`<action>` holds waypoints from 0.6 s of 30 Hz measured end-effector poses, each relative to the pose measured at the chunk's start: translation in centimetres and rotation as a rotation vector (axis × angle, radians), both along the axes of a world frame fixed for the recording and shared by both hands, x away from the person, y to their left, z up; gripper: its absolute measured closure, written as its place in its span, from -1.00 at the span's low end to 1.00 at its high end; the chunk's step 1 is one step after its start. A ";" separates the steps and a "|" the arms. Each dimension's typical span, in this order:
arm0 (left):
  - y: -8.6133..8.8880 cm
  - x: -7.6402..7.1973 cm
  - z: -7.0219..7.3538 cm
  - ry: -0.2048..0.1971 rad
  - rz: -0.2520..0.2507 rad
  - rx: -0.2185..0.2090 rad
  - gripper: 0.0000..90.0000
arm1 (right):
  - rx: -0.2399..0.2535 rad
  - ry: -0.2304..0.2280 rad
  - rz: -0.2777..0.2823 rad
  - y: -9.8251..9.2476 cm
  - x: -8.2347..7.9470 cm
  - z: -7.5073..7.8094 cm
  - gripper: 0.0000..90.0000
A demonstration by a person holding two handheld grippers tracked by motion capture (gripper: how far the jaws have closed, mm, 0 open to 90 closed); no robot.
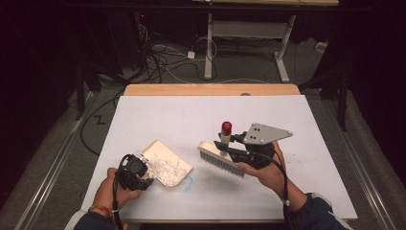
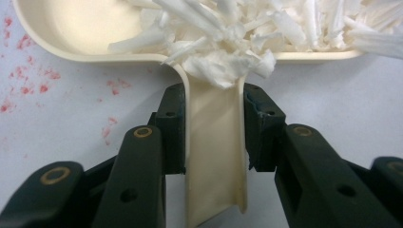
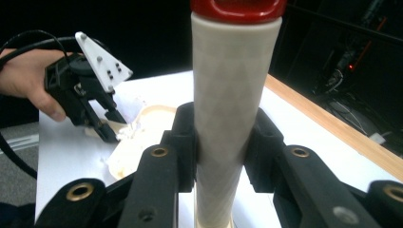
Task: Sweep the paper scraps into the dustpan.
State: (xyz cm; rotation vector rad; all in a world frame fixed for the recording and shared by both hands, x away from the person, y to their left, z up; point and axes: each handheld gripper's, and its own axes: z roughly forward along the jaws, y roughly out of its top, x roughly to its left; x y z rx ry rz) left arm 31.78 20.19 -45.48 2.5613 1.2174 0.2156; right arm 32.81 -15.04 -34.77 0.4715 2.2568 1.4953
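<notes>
Your left tongs [image 1: 143, 178] clamp the dustpan [image 1: 167, 163] handle, its mouth facing right; your right tongs [image 1: 229, 145] grip the brush [image 1: 222, 160] handle upright, bristles just right of that mouth.

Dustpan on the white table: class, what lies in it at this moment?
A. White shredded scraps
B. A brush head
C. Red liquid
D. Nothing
A: the dustpan, clamped at its handle by the left gripper, holds a heap of white shredded scraps.
</notes>
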 end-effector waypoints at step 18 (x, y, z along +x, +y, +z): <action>0.3 2.4 -0.3 -0.050 0.133 -0.075 0.41 | -0.010 0.107 -0.048 -10.1 -1.1 0.4 0.56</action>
